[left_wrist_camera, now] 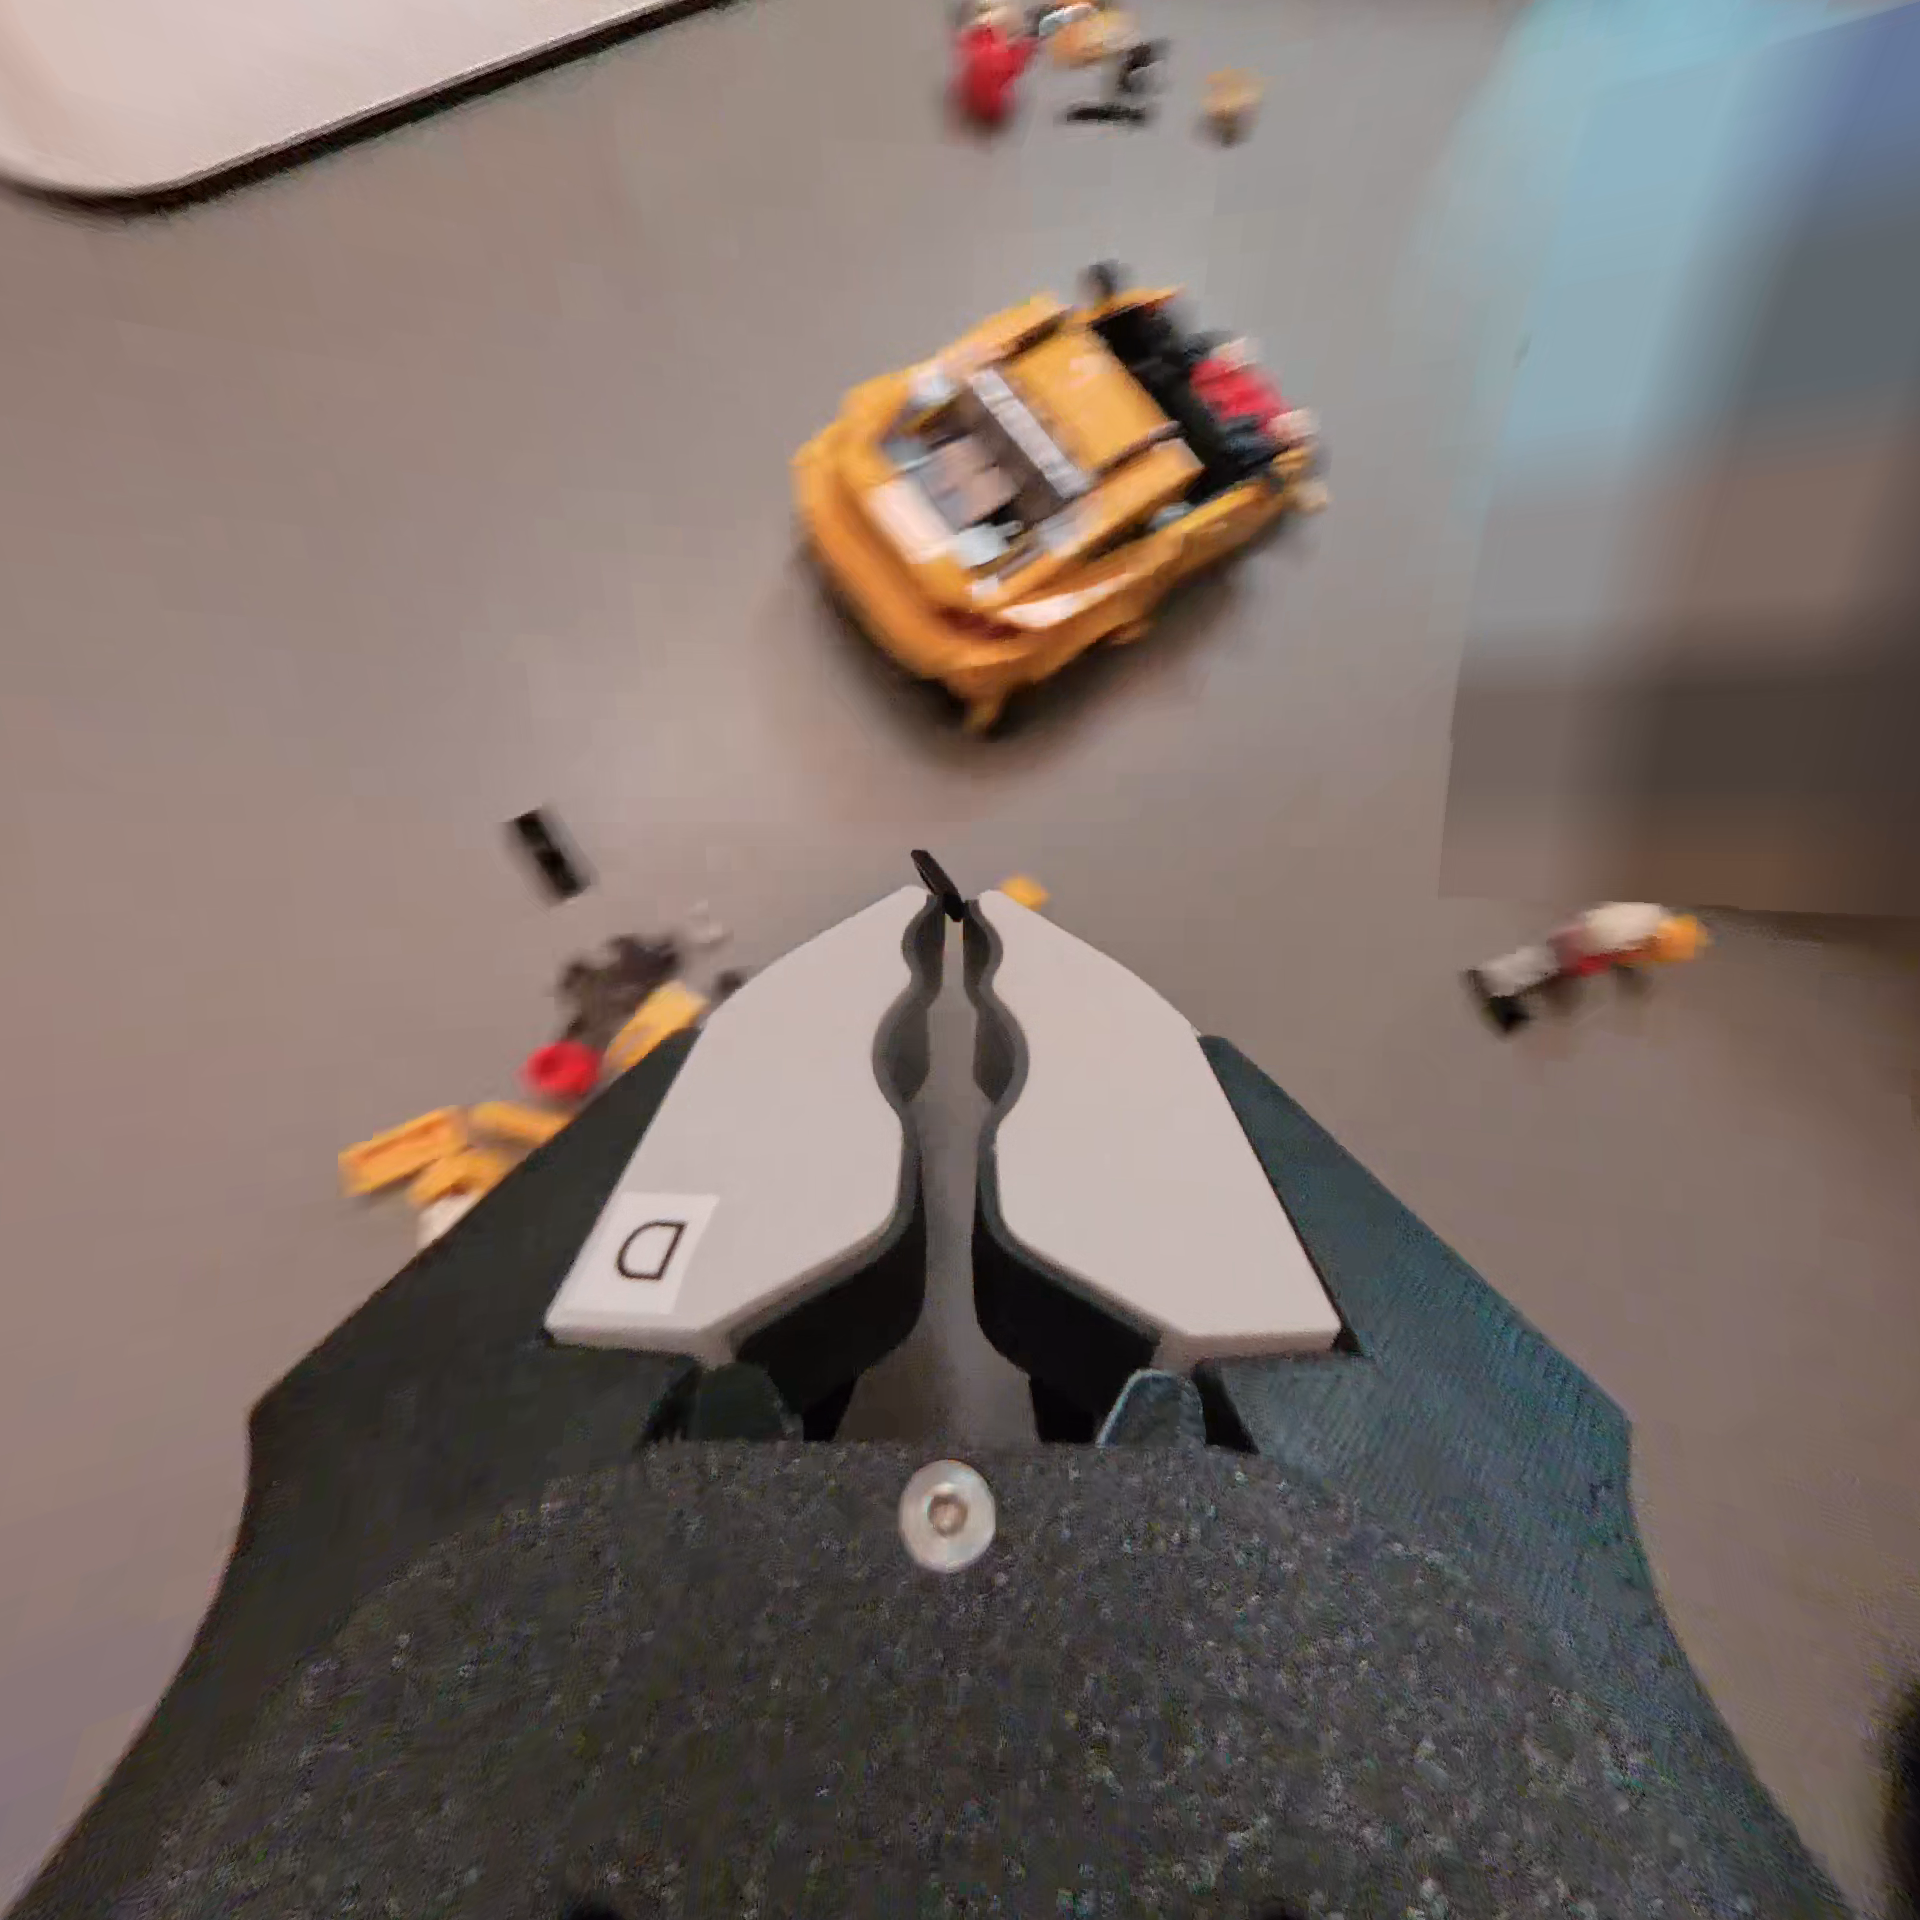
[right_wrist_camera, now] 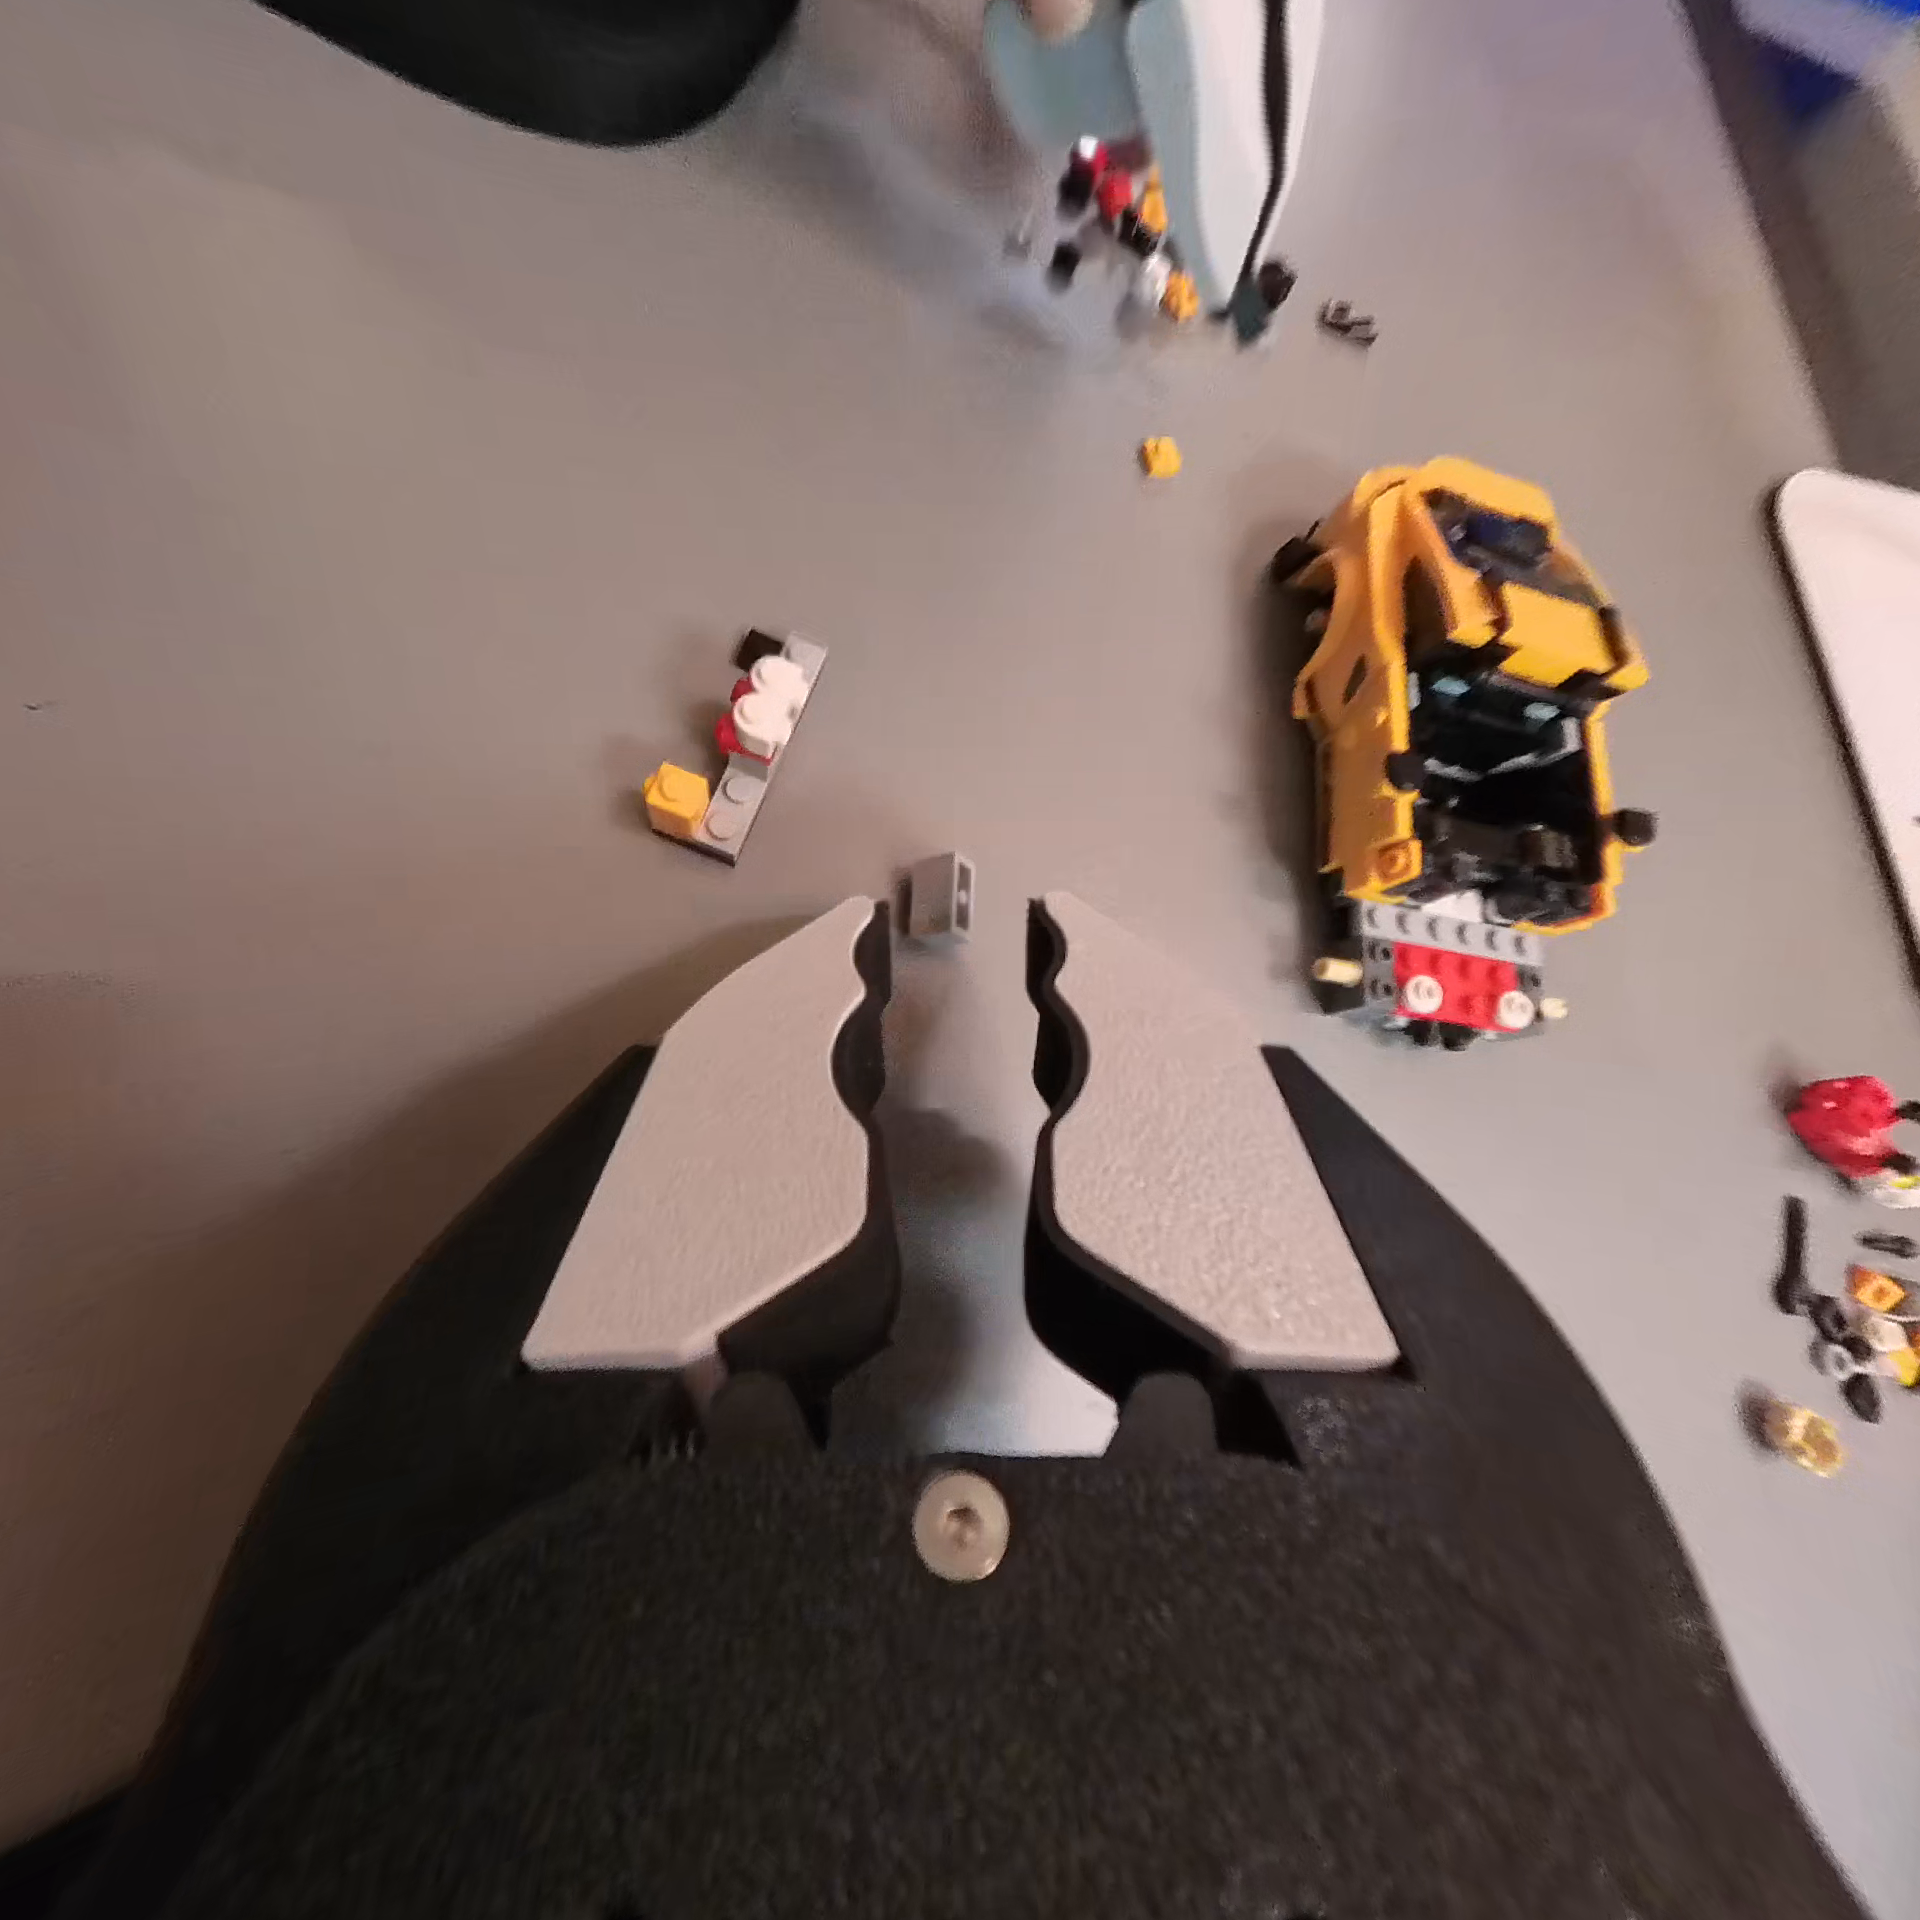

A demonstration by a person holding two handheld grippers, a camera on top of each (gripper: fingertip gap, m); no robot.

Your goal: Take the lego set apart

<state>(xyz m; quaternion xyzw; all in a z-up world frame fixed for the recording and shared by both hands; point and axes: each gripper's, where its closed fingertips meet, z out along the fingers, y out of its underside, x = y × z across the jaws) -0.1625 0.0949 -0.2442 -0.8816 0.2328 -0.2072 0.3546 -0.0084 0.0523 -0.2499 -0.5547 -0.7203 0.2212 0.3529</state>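
Though lettered sticker (left_wrist_camera: 646, 1252), L tongs (left_wrist_camera: 951, 902).

A grey worktop (right_wrist_camera: 416, 468) carries a partly stripped yellow lego car (right_wrist_camera: 1455, 727), a small grey brick (right_wrist_camera: 938, 899), a studded strip (right_wrist_camera: 743, 743) and scattered loose pieces (left_wrist_camera: 499, 1122).

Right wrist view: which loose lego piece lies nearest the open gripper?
The small grey brick, just ahead of the right gripper fingertips. The grey strip with white, red and yellow bricks lies farther left.
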